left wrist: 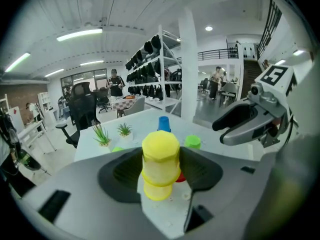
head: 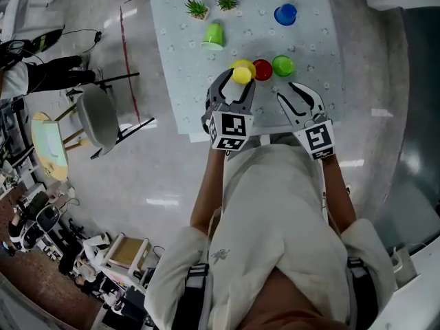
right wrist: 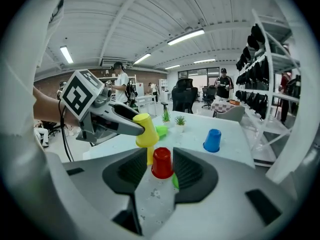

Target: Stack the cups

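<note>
Your left gripper (head: 238, 81) is clamping an upturned yellow cup (head: 242, 71) by its sides and is holding it just left of the red cup (head: 262, 69), which is serving here as the reference point. In the left gripper view a second yellow shape (left wrist: 157, 188) is showing directly beneath the held cup. It is probably another cup, but I cannot tell whether the two are nesting or merely lining up. Your right gripper (head: 300, 100) is standing with its jaws apart and nothing in them, on your side of the red cup, short of it and aiming at it. The green cup (head: 282, 65) is sitting just right of the red cup, the blue cup (head: 285, 14) is standing well beyond it, and a lime cup (head: 213, 36) is lying on its side beyond and to the left. All are resting on the table (head: 184, 88). Risks, as I am judging them: the held cup is tilting in the right gripper view, so lowering it off-centre is likely to catch a rim and tip whatever is below. The jaw nearest the red cup is liable to knock it when you are releasing. Should you be sending the right gripper in for the red cup, its outer jaw is likely to shove the green cup aside. The two grippers are working close together and are risking a clash.
</note>
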A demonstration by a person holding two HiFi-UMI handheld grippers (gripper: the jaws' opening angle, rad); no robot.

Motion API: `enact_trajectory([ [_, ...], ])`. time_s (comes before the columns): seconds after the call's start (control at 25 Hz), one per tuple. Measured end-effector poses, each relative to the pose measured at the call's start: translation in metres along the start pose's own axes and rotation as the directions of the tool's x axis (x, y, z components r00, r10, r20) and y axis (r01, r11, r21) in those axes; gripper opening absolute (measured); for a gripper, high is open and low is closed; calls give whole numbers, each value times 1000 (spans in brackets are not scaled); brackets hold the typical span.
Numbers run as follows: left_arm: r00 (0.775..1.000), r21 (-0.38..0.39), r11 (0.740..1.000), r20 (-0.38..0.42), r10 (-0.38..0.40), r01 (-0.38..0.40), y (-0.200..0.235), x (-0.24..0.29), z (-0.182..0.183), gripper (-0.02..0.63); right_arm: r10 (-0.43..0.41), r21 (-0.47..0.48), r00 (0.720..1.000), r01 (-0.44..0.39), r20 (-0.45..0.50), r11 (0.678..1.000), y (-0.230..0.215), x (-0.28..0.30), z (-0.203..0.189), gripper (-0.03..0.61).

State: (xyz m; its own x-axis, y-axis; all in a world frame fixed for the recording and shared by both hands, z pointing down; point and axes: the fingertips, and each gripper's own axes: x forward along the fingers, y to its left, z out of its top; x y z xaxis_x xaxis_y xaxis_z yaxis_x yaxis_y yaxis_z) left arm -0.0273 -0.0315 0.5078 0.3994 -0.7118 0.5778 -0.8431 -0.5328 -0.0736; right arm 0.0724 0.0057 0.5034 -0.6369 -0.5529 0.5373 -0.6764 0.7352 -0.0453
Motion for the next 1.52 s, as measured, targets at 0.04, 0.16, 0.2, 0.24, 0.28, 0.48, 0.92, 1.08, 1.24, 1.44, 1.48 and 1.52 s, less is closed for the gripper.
enact_trajectory([
  [0.04, 1000, 2, 1000, -4, -5, 5, -1, 3, 0, 238, -4, 3, 1000, 4, -1, 1000, -2, -1, -2, 158],
  [0.16, 1000, 6, 1000, -17, -16, 17, -6, 9, 1, 238, -12, 12, 1000, 12, -5, 1000, -9, -3, -5, 158],
  [0.2, 1000, 7, 1000, -21, -20, 20, -7, 11, 1, 238, -14, 14, 1000, 14, -5, 1000, -11, -4, -5, 158],
  [0.24, 999, 8, 1000, -26, -23, 23, -8, 13, 0, 238, -15, 16, 1000, 15, -6, 1000, -12, -4, -6, 156],
  [0.28, 999, 8, 1000, -31, -25, 26, -9, 14, 0, 238, -16, 18, 1000, 16, -6, 1000, -14, -4, -7, 156],
  [0.48, 998, 2, 999, -56, -37, 37, -13, 20, -2, 238, -13, 24, 1000, 14, -7, 1000, -19, -4, -6, 156],
  [0.92, 999, -2, 1000, -42, -28, 28, -17, 20, 3, 248, -19, 38, 1000, 19, 4, 999, -28, -7, -4, 156],
  [1.08, 1000, 3, 1000, -16, -13, 13, -13, 12, 16, 250, -28, 35, 999, 27, 21, 999, -33, -9, 4, 156],
  [1.24, 1000, 12, 1000, 21, 2, -3, -8, 4, 36, 249, -39, 26, 998, 38, 46, 999, -41, -12, 18, 156],
  [1.44, 998, 20, 1000, 69, 7, -9, -5, -2, 58, 234, -44, 13, 997, 43, 65, 999, -50, -11, 30, 156],
  [1.48, 997, 19, 1000, 80, 8, -10, -5, -3, 63, 222, -45, 10, 997, 44, 67, 999, -52, -11, 32, 156],
  [1.52, 996, 16, 1000, 91, 7, -9, -5, -3, 68, 215, -46, 6, 997, 46, 69, 999, -54, -11, 34, 156],
])
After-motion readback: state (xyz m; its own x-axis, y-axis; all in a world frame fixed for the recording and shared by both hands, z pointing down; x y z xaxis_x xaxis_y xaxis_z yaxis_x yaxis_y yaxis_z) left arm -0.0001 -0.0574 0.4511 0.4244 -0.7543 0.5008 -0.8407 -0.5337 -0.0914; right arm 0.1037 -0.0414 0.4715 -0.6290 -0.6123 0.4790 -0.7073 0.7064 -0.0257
